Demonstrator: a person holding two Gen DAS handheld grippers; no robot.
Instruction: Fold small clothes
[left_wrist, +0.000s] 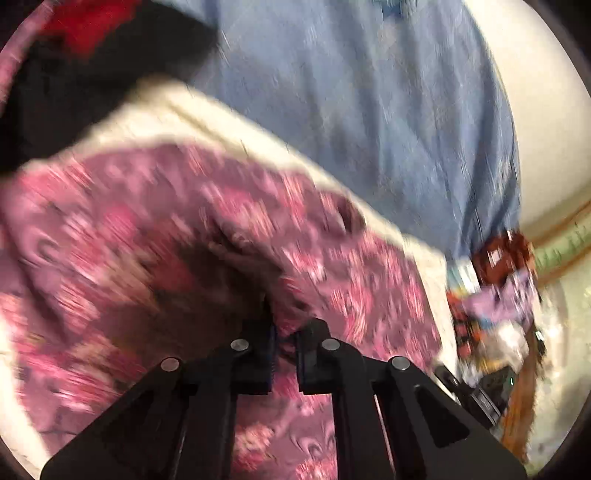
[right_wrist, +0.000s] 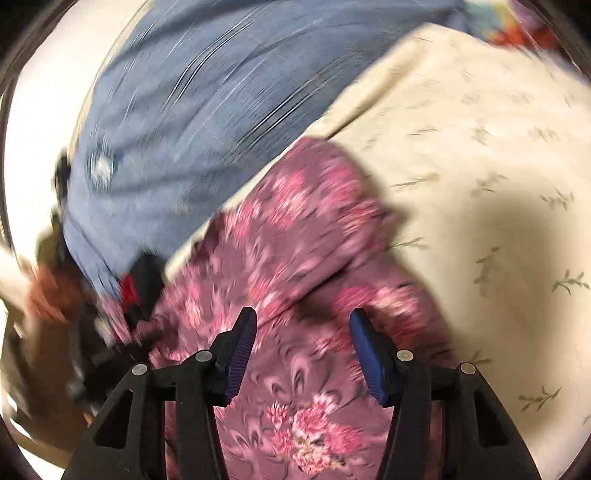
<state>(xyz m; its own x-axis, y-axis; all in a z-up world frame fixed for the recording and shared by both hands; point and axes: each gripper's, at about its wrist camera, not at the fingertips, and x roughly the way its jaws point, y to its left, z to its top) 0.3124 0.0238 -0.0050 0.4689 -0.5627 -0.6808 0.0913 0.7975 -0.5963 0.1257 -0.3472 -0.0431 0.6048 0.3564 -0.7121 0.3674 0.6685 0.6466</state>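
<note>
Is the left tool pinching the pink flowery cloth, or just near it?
Touching. In the left wrist view the left tool is shut, with a fold of the pink flowery cloth caught between its fingertips.

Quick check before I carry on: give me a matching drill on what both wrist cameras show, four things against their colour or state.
Things:
1. left gripper
2. right gripper
3. sheet
4. big cloth behind the floral garment

States or colours:
A. cream with small sprigs
B. jaws apart, nothing pinched
C. blue
D. shut on the floral garment

Pairs: 1-D, 2-B, 3-A, 4-C
</note>
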